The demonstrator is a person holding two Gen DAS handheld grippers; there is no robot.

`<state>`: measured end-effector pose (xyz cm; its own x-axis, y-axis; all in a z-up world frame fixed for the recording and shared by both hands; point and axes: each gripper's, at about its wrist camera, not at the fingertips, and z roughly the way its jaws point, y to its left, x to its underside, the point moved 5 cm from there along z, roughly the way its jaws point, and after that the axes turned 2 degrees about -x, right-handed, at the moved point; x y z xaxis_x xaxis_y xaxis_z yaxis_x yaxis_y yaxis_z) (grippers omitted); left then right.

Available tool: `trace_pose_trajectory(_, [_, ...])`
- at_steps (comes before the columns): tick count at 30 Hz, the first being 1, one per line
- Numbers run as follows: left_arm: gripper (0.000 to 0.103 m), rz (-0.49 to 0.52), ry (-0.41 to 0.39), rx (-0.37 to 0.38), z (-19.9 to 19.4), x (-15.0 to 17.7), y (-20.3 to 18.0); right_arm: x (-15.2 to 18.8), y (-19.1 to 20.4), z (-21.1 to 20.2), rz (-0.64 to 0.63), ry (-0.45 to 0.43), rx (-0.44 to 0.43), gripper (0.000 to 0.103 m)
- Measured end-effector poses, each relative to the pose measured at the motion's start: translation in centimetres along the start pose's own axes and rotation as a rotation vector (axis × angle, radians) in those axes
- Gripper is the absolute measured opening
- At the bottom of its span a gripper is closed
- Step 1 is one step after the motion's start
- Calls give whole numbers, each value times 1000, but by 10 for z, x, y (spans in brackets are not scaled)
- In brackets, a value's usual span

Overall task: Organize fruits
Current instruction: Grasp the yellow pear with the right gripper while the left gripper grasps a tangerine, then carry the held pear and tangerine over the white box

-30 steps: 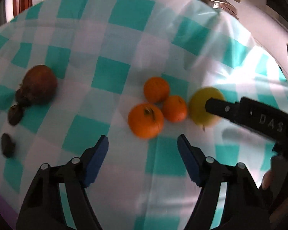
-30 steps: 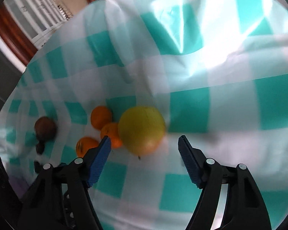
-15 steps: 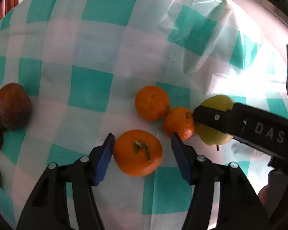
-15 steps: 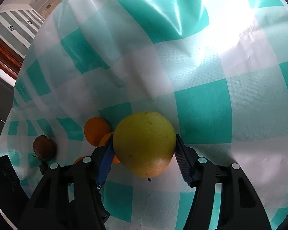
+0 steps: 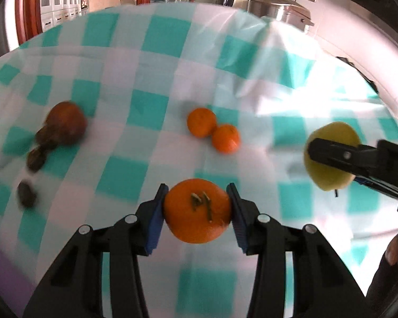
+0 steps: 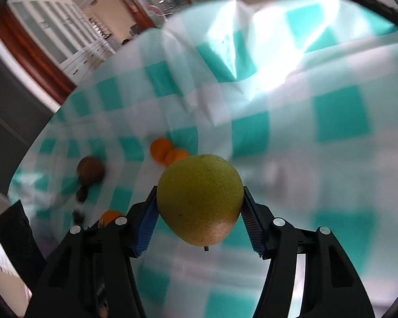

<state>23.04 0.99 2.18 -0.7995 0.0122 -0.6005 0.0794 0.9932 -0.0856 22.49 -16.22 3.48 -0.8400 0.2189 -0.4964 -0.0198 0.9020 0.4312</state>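
Note:
A large orange [image 5: 197, 209] with a green stem sits between the blue pads of my left gripper [image 5: 197, 188]; the jaws are closing and the pads press its sides, holding it above the cloth. My right gripper [image 6: 199, 189] is shut on a yellow-green pear [image 6: 199, 198], also seen lifted at the right of the left wrist view as the pear [image 5: 331, 135]. Two small oranges [image 5: 201, 122] lie touching on the checked tablecloth [image 5: 146, 159]. Over on the left rests a brown fruit [image 5: 65, 123].
Dark shrivelled pieces [image 5: 35, 159] lie below the brown fruit near the cloth's left edge. A steel pot [image 5: 278, 8] stands behind the table at the back right. The cloth is creased and raised at its far right. White cabinets [image 6: 66, 42] stand beyond.
Both grippers went from open to closed on their fruit, the left on the large orange and the right on the pear. Both have since lifted up and back from the cloth.

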Motion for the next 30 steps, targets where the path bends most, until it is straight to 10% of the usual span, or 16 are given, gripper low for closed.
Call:
trace_pose_trajectory(9, [45, 31, -12, 28, -149, 93, -69, 87, -25, -138, -24, -13, -6, 58])
trace_pose_trajectory(19, [45, 135, -143, 18, -271, 131, -120, 109, -48, -265, -56, -186, -56, 58])
trace_pose_trajectory(30, [45, 144, -197, 9, -332, 153, -128, 142, -21, -291, -93, -180, -119, 58])
